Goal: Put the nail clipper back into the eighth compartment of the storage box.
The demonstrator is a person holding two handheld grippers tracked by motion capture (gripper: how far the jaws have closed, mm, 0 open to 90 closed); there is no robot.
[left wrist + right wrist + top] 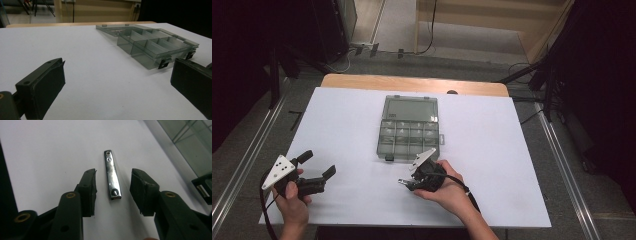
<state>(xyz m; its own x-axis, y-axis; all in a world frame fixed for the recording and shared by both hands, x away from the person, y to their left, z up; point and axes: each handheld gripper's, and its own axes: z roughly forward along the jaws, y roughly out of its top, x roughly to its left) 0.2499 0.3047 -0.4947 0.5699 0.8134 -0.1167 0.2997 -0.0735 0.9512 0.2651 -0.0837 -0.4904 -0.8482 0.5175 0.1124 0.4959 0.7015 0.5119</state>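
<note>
A small chrome nail clipper lies flat on the white table, between the two jaws of my right gripper. That gripper is open and its pads stand a little apart from the clipper on both sides. In the high view the right gripper is low over the table, just in front of a smoky clear compartment box whose lid is folded back. My left gripper is held at the table's front left, jaws wide open with nothing between them. The left gripper view looks across bare table to the box.
The box's black latch is close to the right jaw's outer side. The white sheet covers most of a wooden table, with free room on both sides of the box. Dark stands and cables surround the table.
</note>
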